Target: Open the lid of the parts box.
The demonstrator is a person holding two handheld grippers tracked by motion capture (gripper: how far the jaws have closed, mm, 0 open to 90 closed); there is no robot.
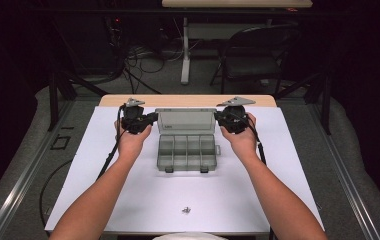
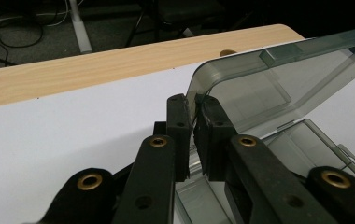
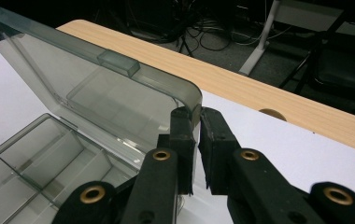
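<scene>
Scene: a person at a table (image 1: 128, 210) works two hand-held grippers on a clear grey box (image 1: 186, 151) with its lid (image 1: 186, 120) raised.
Box: it sits on the white sheet slightly beyond the table's middle, nearer the far edge than the near one, its divided tray open to the camera and two latches at its near rim.
Lid: it stands up from the box's far side (smoky and see-through), its top corners rounded, with a small catch tab on its upper rim.
Left gripper (image 1: 151, 118): held at the lid's left edge; in the left gripper view (image 2: 195, 135) the two black jaws are pinching the lid's side wall just below the rounded corner, the plastic caught between the pads.
Right gripper (image 1: 219, 118): held at the lid's right edge; in the right gripper view (image 3: 197, 149) the jaws are nipped onto the lid's edge under its corner, with a thin slit left between the pads.
Hands: the left hand (image 1: 130, 140) and the right hand (image 1: 242, 140) rest level with each other on either side of the box, forearms coming in from the near edge.
Small part (image 1: 186, 210): a tiny metal piece lies alone on the sheet near the near edge, well apart from the box.
Beyond the table: a folding chair (image 1: 258, 55) and loose cables on the floor.
</scene>
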